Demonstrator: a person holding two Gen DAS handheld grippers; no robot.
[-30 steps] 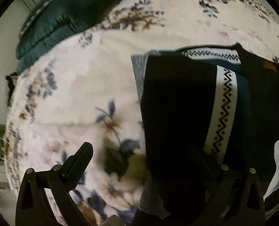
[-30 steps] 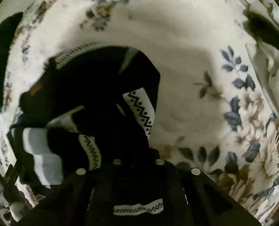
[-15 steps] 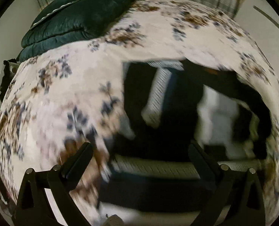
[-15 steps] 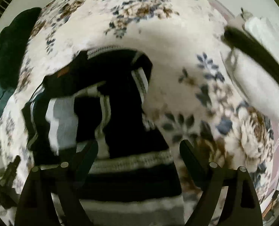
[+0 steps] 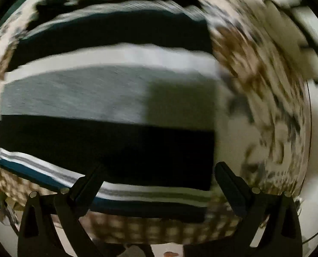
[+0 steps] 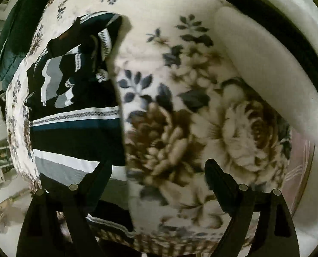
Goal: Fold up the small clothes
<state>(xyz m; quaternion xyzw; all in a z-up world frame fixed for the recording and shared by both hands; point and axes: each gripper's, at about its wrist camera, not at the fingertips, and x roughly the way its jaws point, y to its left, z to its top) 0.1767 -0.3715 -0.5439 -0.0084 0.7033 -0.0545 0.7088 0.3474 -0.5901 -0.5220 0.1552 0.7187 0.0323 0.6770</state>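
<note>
A small striped garment, black, grey, white and teal with a zigzag band, lies on a floral bedspread. In the left wrist view the garment (image 5: 107,98) fills the middle, blurred by motion, and its hem reaches down between the fingers. My left gripper (image 5: 159,171) is open and empty just above that hem. In the right wrist view the garment (image 6: 73,115) lies at the left, its upper part folded over and rumpled. My right gripper (image 6: 159,165) is open and empty, with its left finger (image 6: 94,177) over the garment's lower right edge.
The floral bedspread (image 6: 180,128) covers the bed. A dark green pillow (image 6: 15,34) lies at the far left. A white folded blanket with a dark band (image 6: 266,53) lies at the right. The bed's near edge and the floor (image 5: 159,250) show at the bottom.
Both grippers let go of the garment and opened. They have drawn back toward the near hem. The garment now lies flat with its sleeves folded in.
</note>
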